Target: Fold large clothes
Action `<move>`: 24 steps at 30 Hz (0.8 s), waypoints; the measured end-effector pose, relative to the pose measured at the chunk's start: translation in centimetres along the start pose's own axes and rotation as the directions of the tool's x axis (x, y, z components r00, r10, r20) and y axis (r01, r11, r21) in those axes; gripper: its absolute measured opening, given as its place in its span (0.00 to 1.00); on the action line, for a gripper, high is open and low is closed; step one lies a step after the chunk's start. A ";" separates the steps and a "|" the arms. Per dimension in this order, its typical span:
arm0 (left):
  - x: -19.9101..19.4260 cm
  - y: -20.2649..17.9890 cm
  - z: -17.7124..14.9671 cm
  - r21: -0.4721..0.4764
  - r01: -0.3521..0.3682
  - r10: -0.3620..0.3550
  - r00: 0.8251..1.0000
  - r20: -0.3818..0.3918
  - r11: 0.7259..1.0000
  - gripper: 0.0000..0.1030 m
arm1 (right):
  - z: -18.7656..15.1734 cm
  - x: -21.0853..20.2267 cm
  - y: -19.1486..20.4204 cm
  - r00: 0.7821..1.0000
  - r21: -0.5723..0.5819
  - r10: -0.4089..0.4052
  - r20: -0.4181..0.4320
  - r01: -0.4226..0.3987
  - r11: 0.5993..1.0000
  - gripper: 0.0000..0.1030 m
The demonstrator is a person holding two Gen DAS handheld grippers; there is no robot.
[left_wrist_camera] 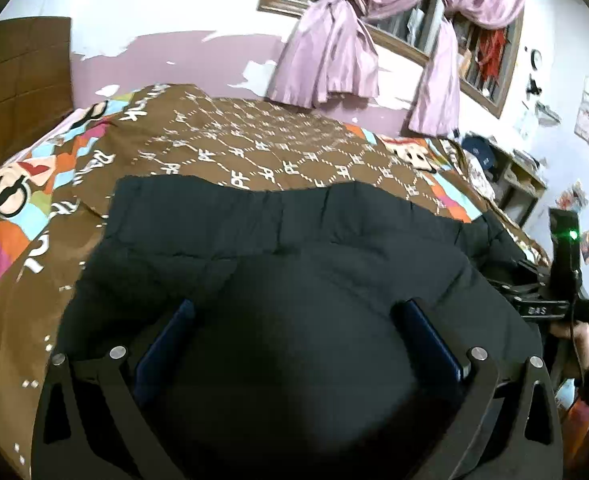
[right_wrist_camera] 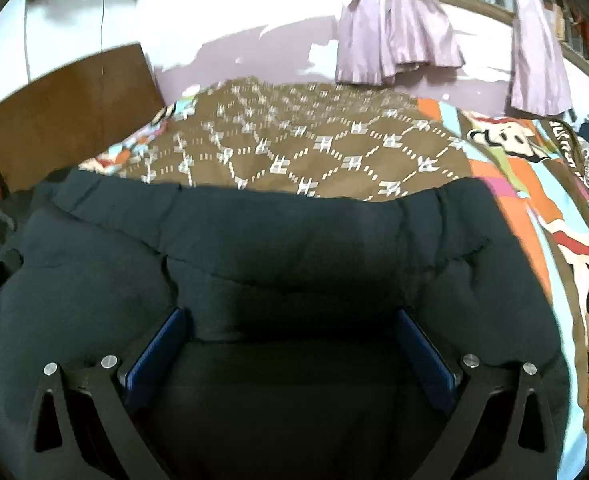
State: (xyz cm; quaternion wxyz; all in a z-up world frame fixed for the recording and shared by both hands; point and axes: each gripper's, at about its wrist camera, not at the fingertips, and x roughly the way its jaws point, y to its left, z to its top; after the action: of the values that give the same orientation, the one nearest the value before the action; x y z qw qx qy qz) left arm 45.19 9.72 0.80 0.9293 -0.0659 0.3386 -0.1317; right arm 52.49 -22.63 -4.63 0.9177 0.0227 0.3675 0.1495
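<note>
One dark, quilted garment [left_wrist_camera: 278, 264] is lying across a bed [left_wrist_camera: 262, 148] with a brown patterned cover, filling the centre and 6 o'clock area of both wrist views. The left gripper [left_wrist_camera: 294, 344] is hovering over its left part with jaws spread apart and empty, and the right gripper [right_wrist_camera: 290, 348] is doing likewise on the right. It is looking soft, bulky and puffy, likely best pinched at an edge or hem.

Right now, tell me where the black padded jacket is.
The black padded jacket lies on the brown patterned bedspread, filling the lower half of both wrist views, beneath both open hand-held grippers, its far edge toward the pink curtains.
</note>
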 end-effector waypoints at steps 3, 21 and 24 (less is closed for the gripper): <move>-2.0 1.2 0.0 -0.060 0.014 -0.012 1.000 0.025 0.998 0.99 | 0.1 -2.2 -1.4 1.000 0.019 -0.007 0.028 0.006 1.000 1.00; -7.1 13.2 -3.9 -0.410 0.051 -0.075 0.996 -0.043 0.911 0.99 | -4.8 -5.9 -13.9 1.000 0.309 -0.004 -0.007 0.006 0.951 1.00; -6.6 13.4 -3.9 -0.398 0.150 -0.178 0.983 -0.034 0.905 0.99 | -5.5 -5.6 -14.6 0.999 0.343 0.046 -0.007 -0.041 0.939 1.00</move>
State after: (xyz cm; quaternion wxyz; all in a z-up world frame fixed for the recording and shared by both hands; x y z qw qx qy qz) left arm 40.49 24.34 -0.99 0.8703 -0.2747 0.3837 -0.1409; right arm 48.73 -38.59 -7.11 0.8935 0.1889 0.3940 0.1035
